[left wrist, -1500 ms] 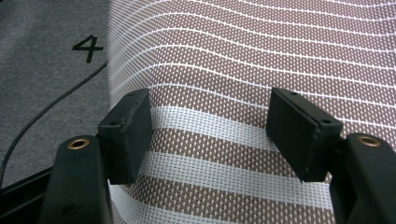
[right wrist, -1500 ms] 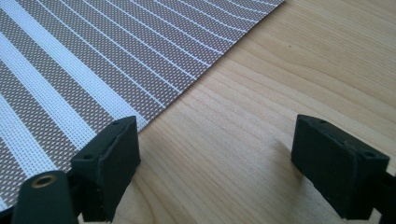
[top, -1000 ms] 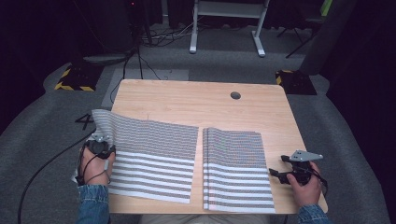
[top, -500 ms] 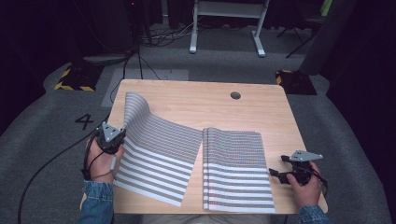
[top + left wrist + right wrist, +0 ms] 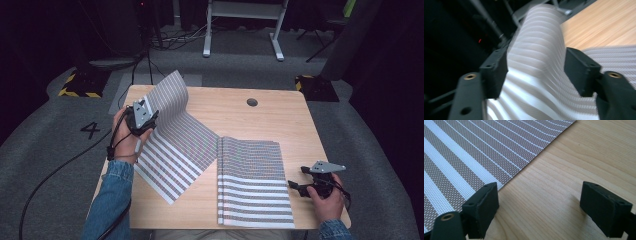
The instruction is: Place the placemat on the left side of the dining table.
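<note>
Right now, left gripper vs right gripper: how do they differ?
The left gripper is raised above the table, lifting the left edge of the striped mat into a curl; the right gripper sits low beside the mat's flat right edge. In the gripper views, mat lies between the left's jaws, while bare wood lies between the right's, which stand open. Both are black, two-jawed and hand-held.

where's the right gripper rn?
High view: the right gripper sits low at the right edge of the wooden table, jaws open over bare wood just beside the flat striped woven placemat.

Striped mat (image 5: pixel 250 175) — L half lifted, curled
</note>
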Available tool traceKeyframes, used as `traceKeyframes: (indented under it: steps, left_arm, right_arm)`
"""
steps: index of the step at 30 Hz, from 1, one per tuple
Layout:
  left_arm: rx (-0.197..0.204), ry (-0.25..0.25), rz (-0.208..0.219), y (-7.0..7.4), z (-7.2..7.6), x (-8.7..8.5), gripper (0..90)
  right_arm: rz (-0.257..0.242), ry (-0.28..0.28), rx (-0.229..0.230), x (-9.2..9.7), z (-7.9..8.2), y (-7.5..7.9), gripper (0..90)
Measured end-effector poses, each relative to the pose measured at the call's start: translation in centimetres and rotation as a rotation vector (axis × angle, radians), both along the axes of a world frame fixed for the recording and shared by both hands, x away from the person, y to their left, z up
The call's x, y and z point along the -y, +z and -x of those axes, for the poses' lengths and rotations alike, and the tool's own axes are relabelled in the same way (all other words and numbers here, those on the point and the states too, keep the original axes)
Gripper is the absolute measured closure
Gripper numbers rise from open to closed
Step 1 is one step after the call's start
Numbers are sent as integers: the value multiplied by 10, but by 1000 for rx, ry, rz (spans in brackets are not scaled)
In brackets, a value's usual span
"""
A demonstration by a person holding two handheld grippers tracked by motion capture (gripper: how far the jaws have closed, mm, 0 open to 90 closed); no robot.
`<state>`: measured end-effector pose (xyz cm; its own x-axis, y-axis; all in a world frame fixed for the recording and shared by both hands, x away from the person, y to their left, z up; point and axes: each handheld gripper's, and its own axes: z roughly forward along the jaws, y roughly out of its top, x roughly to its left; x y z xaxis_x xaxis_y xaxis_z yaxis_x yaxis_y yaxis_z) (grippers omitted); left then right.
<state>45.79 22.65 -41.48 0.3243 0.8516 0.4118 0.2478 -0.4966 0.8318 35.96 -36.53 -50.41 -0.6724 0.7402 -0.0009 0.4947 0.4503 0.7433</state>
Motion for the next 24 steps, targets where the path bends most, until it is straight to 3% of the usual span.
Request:
traceKeyframes:
  steps: [1, 4, 9, 11, 16, 18, 22, 24]
  left_arm:
    - [-7, -5, 2, 0, 0, 3, 345]
    - [-73, -72, 104, -1, 6, 21, 368]
    - [-227, -179, 248, -6, 24, 62, 355]
    - [-299, -215, 274, -10, 31, 83, 347]
    - [-469, -281, 268, -34, 36, 132, 329]
    - [-525, -270, 228, -48, 34, 147, 326]
    - [-587, -247, 171, -68, 28, 164, 302]
    - [-595, -220, 124, -74, 25, 167, 300]
  right_arm:
    - [0, 0, 0, 0, 0, 0, 155]
    - [1, 1, -1, 0, 0, 0, 155]
    - [0, 0, 0, 0, 0, 0, 155]
    - [0, 0, 0, 0, 0, 0, 155]
    - [0, -1, -1, 0, 0, 0, 155]
    - [0, 0, 1, 0, 0, 0, 155]
    - [0, -1, 0, 0, 0, 0, 155]
    - [0, -1, 0, 0, 0, 0, 155]
